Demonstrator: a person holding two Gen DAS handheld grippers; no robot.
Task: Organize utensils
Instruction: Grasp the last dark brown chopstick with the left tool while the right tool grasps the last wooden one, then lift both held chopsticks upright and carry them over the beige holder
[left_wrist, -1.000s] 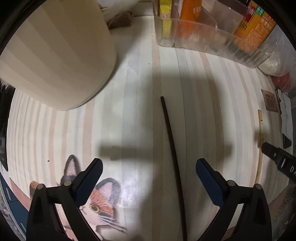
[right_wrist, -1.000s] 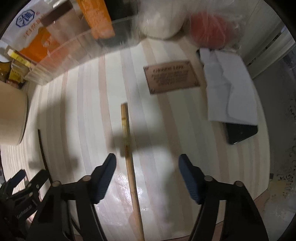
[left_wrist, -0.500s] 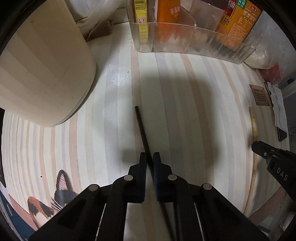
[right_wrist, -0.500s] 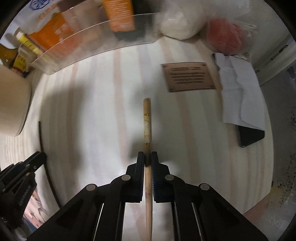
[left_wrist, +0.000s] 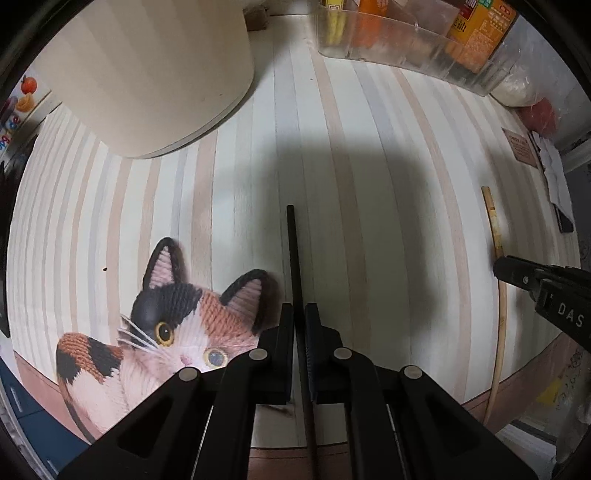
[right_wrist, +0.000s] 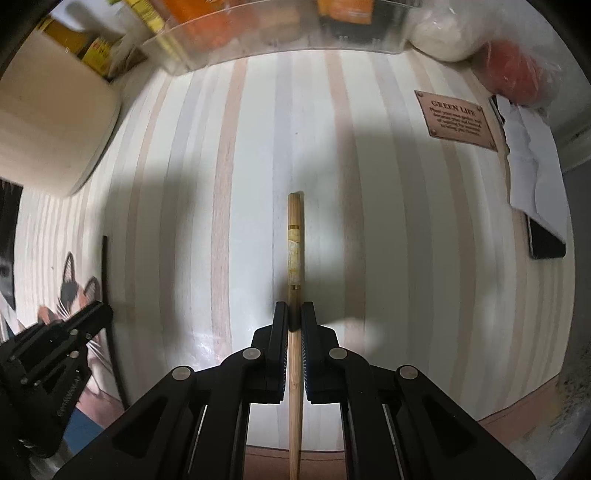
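Your left claw (left_wrist: 299, 314) grips the black chopstick (left_wrist: 293, 251), your right claw (right_wrist: 293, 314) the bamboo chopstick (right_wrist: 294, 240); both sticks run lengthwise along the fingers, parallel over the table (left_wrist: 369, 166), well apart

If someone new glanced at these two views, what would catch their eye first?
Probably the calico cat picture on the striped table, lower left in the left wrist view. Next, the left gripper shut on a black chopstick and the right gripper on a bamboo chopstick.
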